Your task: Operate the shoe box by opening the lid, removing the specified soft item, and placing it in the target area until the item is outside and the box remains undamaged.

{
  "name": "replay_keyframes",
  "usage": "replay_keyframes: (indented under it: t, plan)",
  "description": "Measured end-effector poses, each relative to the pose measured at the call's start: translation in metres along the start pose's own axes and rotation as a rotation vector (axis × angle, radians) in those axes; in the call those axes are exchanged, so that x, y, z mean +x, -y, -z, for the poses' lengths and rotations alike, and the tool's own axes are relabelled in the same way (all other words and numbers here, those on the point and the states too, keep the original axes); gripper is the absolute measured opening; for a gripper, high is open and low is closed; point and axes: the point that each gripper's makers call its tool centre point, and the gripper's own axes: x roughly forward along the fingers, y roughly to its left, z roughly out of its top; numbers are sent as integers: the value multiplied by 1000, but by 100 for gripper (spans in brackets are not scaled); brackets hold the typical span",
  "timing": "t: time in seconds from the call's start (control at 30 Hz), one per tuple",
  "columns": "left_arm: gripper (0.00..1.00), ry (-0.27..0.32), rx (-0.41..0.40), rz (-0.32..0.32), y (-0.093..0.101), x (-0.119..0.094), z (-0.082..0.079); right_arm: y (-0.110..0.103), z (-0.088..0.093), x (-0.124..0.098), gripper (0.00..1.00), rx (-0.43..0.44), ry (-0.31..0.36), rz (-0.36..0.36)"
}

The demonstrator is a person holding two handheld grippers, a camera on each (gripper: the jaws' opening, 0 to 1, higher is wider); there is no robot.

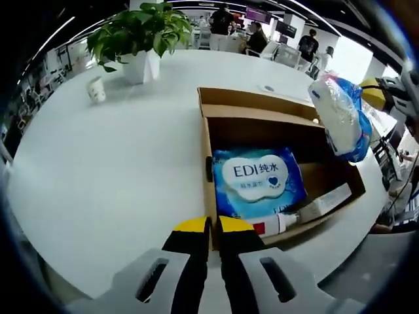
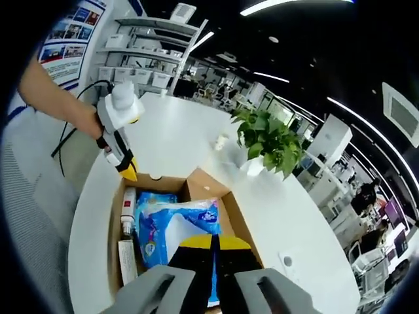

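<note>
Both hand-held grippers (image 1: 213, 226) (image 2: 215, 243) clamped shut

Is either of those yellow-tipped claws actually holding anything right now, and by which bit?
The right gripper is pinching the blue-and-white soft pack by one end, held above the open shoe box. The left gripper is shut at the box's near edge; whether it grips the cardboard cannot be told.

A wipes pack (image 1: 258, 180) and tube (image 1: 278, 224) lie in the box (image 1: 207, 140); a plant (image 1: 141, 36) stands beyond it.
</note>
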Motion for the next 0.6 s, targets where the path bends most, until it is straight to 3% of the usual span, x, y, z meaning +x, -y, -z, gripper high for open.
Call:
replay_keyframes:
  t: [0.3,0.6]
  plan:
    - [2,0,-3,-1,1,-1,1,7,-8,-21,0,12,25,9]
    - [2,1,-6,-1,8,-7,4,17,-5,-48,0,3,30,17]
